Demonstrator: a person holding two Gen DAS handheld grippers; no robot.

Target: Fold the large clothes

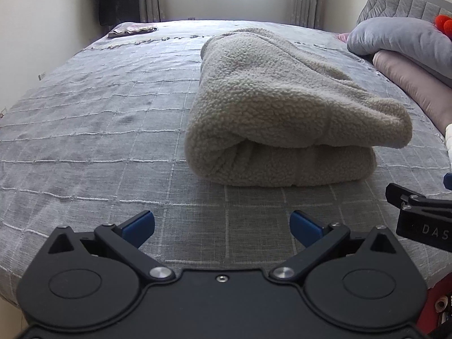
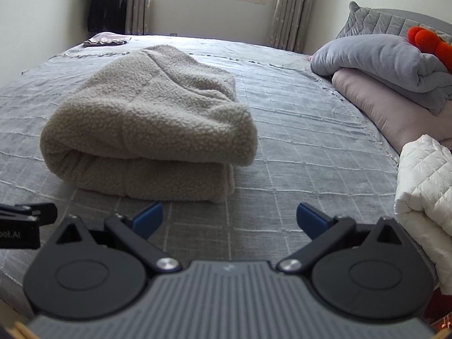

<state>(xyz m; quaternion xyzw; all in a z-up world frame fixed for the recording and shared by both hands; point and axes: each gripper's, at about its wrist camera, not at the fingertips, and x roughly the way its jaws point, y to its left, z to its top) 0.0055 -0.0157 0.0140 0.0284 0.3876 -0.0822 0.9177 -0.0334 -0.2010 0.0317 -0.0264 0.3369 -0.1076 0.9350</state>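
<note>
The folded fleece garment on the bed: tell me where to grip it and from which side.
Grip the fleece garment at its near rolled edge, where the top flap overhangs the lower layers, coming in low from the front. Both the left gripper and the right gripper are open and face that edge. The thick layers probably need wide jaws.

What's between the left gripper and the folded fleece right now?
Nothing but bare grey bedspread. In the left wrist view the open left gripper faces the fleece across an unbroken strip of cover.
</note>
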